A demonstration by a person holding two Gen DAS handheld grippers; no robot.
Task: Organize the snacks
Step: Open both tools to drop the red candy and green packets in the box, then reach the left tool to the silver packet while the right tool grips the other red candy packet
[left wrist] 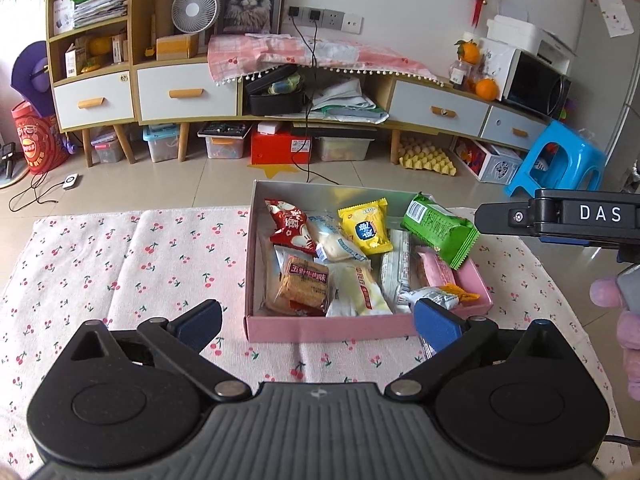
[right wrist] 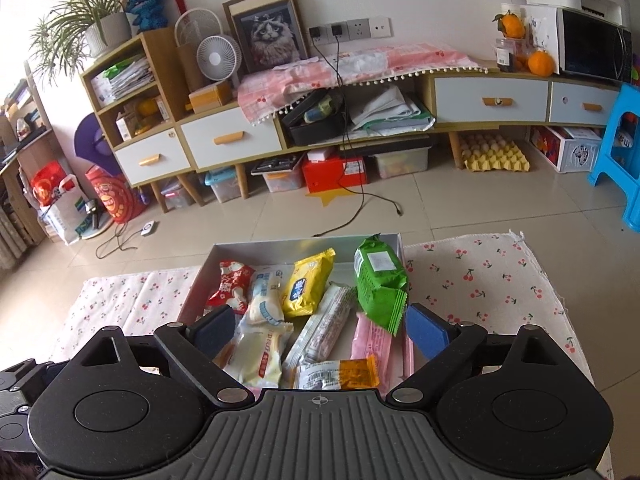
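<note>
Snacks all in the pink box, both grippers empty and spread.
Left gripper (left wrist: pixel 316 322) hovered over the cherry-print cloth (left wrist: pixel 120 264) at the near wall of the pink box (left wrist: pixel 320 328), fingers (left wrist: pixel 200 322) wide apart, holding nothing. In the box, left to right: red packet (left wrist: pixel 288 226), brown biscuit pack (left wrist: pixel 306 282), yellow packet (left wrist: pixel 366 226), green wafer pack (left wrist: pixel 438 228) leaning on the right wall. Right gripper (right wrist: pixel 320 330) sat over the box's near end, fingers (right wrist: pixel 426 334) spread, nothing pinched; the green pack's corner just beside its right finger.
</note>
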